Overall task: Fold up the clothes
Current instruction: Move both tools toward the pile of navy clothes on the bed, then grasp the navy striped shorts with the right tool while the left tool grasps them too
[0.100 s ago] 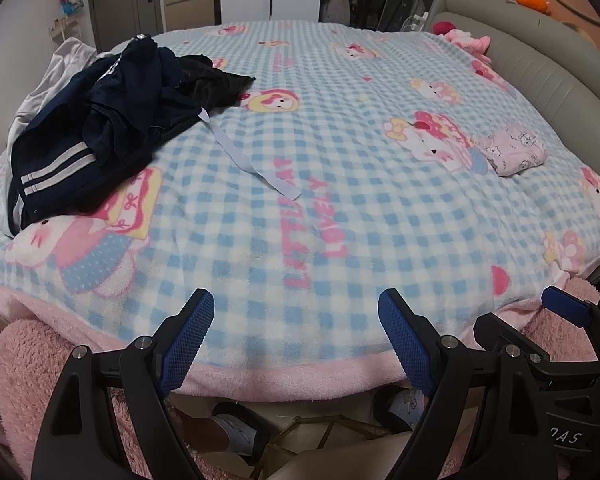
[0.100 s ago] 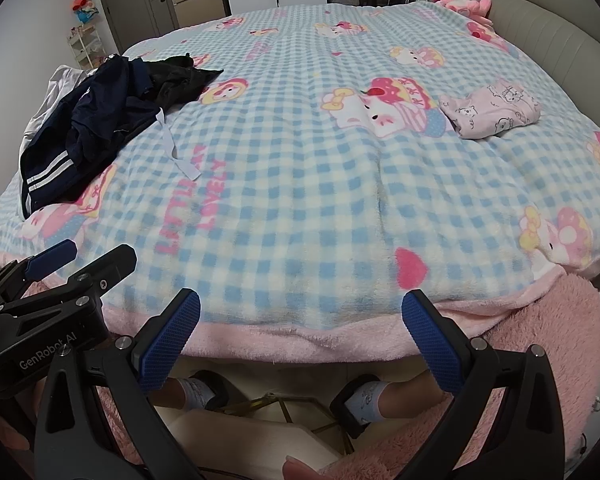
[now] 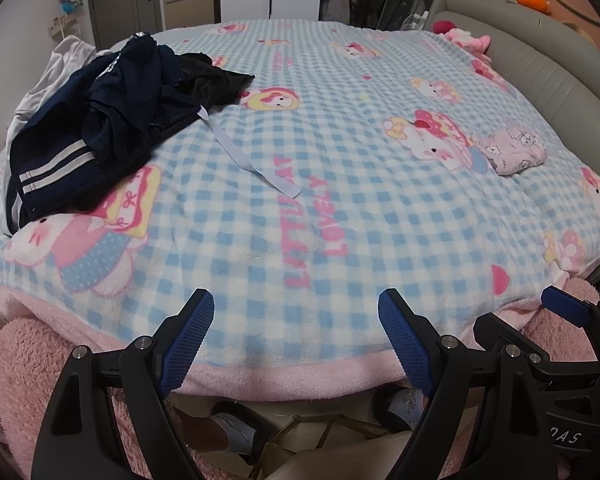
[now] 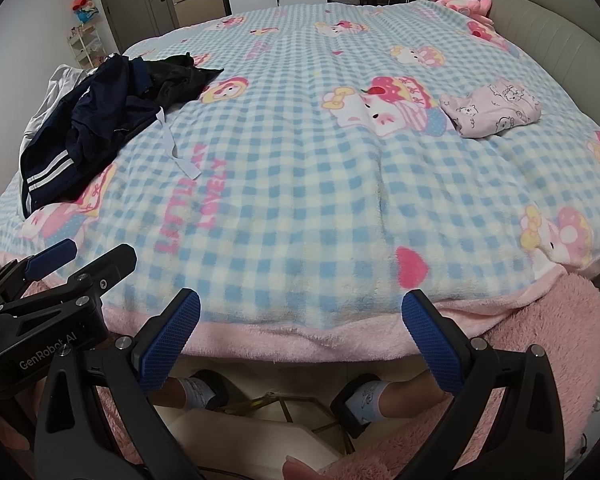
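A heap of dark navy clothes (image 3: 100, 128) with white stripes lies crumpled at the bed's left side, a pale ribbon (image 3: 252, 160) trailing from it; the same heap (image 4: 88, 132) shows in the right wrist view. A small folded pink printed garment (image 3: 512, 150) rests at the right, also seen as the pink garment (image 4: 496, 112). My left gripper (image 3: 296, 340) hangs open at the bed's near edge, empty. My right gripper (image 4: 300, 336) is open too, empty, beside it. The left gripper (image 4: 52, 280) sits at the lower left of the right wrist view.
A blue checked cartoon blanket (image 3: 340, 208) covers the bed, with a pink fluffy edge (image 3: 24, 360). White cloth (image 3: 56, 68) lies under the dark heap. A grey padded headboard (image 3: 548, 76) curves along the right. A person's slippered feet (image 4: 364, 400) stand below the bed edge.
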The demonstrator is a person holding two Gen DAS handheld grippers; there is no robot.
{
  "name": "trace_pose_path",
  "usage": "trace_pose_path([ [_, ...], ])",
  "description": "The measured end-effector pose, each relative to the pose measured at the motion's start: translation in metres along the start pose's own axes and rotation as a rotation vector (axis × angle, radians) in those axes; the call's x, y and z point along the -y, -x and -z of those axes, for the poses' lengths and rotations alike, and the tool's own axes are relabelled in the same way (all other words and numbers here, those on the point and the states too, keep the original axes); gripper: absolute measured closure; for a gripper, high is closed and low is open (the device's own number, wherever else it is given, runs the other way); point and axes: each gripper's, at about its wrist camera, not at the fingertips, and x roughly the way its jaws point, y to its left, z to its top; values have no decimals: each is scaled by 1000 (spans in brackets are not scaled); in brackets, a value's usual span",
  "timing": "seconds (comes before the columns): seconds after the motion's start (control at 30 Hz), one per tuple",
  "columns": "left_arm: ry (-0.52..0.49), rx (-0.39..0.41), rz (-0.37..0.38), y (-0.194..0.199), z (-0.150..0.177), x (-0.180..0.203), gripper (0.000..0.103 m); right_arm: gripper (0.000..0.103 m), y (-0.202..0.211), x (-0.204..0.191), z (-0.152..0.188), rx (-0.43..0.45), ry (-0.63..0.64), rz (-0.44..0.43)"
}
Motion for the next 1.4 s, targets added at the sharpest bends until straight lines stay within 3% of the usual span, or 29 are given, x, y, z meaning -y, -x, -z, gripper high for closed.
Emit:
trace_pose_path([
  [0.53, 31, -16, 43, -4, -12, -17, 17, 1, -6, 0, -1, -6, 4, -2],
  [0.67, 49, -16, 65, -5, -19, -28, 17, 1, -7, -12, -16, 36, 79, -50],
  [0.83, 105, 4, 55, -3, -30, -63, 17, 1, -4, -59, -47, 114, 220, -86],
  [1.1, 209, 56, 26, -3, -53, -140, 17, 1, -14, -141, -92, 154, 366, -128],
  [1.27, 268, 65, 3, -15, -77, -182, 17, 1, -32, -182, -126, 194, 392, -150],
  [1.4, 315, 91, 11, -32, -99, -210, 17, 1, -56, -202, -153, 175, 360, -178],
])
